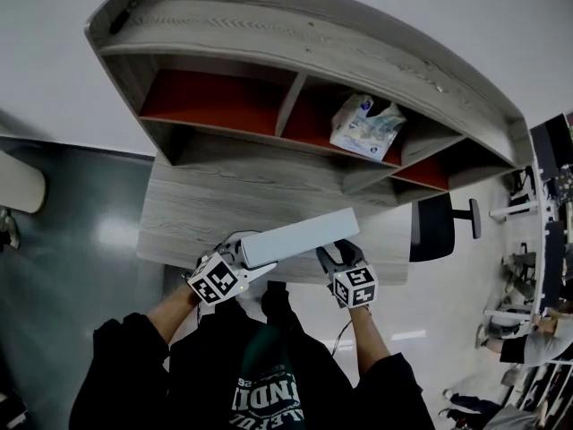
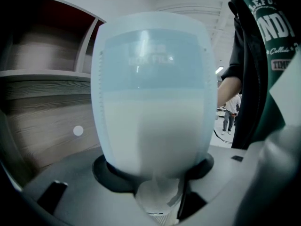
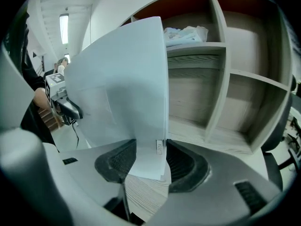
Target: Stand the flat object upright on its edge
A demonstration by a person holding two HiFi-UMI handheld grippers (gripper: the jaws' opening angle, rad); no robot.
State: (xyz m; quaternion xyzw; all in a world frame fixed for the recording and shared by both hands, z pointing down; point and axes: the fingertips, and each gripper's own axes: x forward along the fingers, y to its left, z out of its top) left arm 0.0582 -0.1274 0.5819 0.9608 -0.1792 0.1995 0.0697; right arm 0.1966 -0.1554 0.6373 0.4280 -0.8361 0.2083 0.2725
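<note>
Closest in, the left gripper [image 1: 242,256] has its jaws fairly wide and clamped across one short end of the long, flat, pale blue-white plastic box [image 1: 300,237]. Its dark pads hug both sides of that end in the left gripper view. The right gripper [image 1: 338,256] takes the opposite end. Its ribbed pads stand wide and close on the box's thin corner, the right pad against the edge with the small label. So the box spans between the two grippers over the near edge of the grey wood-grain desk [image 1: 206,213], one broad face turned up and toward the shelves. I cannot tell whether its lower edge touches the desktop.

Beyond it, the desk runs back to a curved grey wooden shelf unit with red back panels [image 1: 295,38]. A crumpled white and blue plastic packet [image 1: 365,125] lies in one of its compartments.

The main risk, as I judge it, is the position so near the desk's front edge. Stood there on a narrow edge, the box could tip toward the person and fall off. The right grip sits on a corner only, so the smooth plastic may slip or pivot while the box is turned. If one end is let go before the other, the box could twist and fall flat.
</note>
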